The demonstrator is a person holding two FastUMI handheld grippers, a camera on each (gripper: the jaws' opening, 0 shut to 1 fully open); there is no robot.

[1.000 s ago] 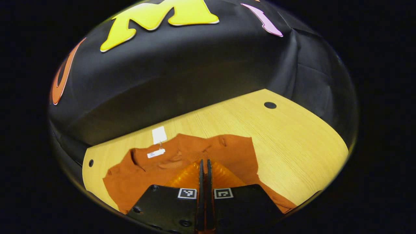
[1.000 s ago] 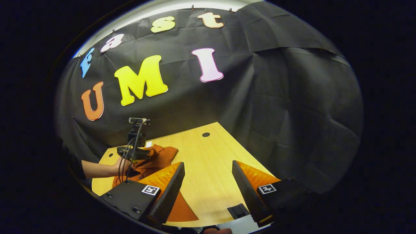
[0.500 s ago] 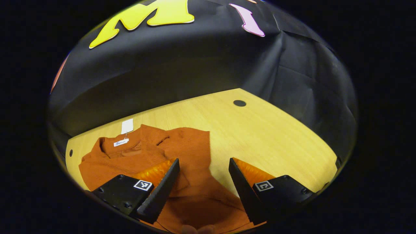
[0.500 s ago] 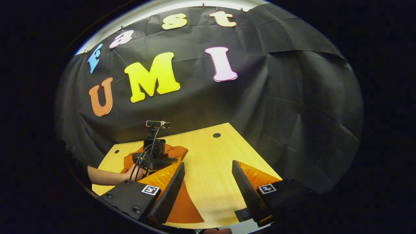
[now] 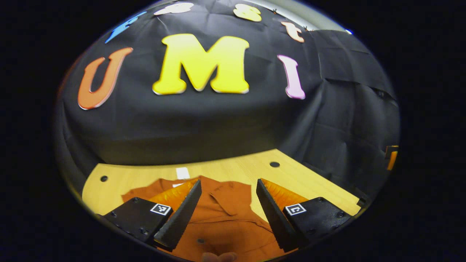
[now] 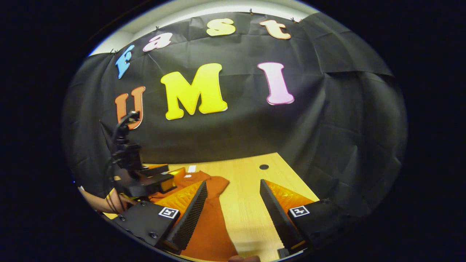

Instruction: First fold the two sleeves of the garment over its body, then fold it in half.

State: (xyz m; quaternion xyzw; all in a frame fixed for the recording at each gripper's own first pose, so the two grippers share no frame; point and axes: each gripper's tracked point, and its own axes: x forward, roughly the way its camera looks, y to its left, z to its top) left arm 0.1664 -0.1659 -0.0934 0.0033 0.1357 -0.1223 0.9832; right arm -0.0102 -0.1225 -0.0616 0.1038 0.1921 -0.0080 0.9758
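In the left gripper view the left tool [image 5: 227,214] hangs above the table [image 5: 313,180] with its two fingers spread wide apart and nothing between them; beneath and beyond it the garment [image 5: 225,214] lies flat on the wood, a folded flap [image 5: 229,198] of cloth lying across its body between the fingers; a white tag [image 5: 182,173] rests on the table just beyond the garment's far edge, near the collar; the far edge of the table meets the black cloth wall [image 5: 204,123], and two dark round holes sit near that edge, one at the left [image 5: 104,178] and one at the right [image 5: 274,164]; to the right of the garment the wood is bare up to the table's right edge. In the right gripper view the right tool [image 6: 233,214] is also spread wide with nothing held, poised over bare wood [image 6: 247,203]; the garment [image 6: 207,222] lies to its left, its right edge running down under the tool's left finger [image 6: 191,214]; farther left the left tool [image 6: 153,180] is held by a hand [image 6: 100,202] above the garment's far part, cables trailing from it; between the garment's right edge and the table's right edge lies a broad open strip of wood, reaching back to the hole [image 6: 263,167] by the wall.
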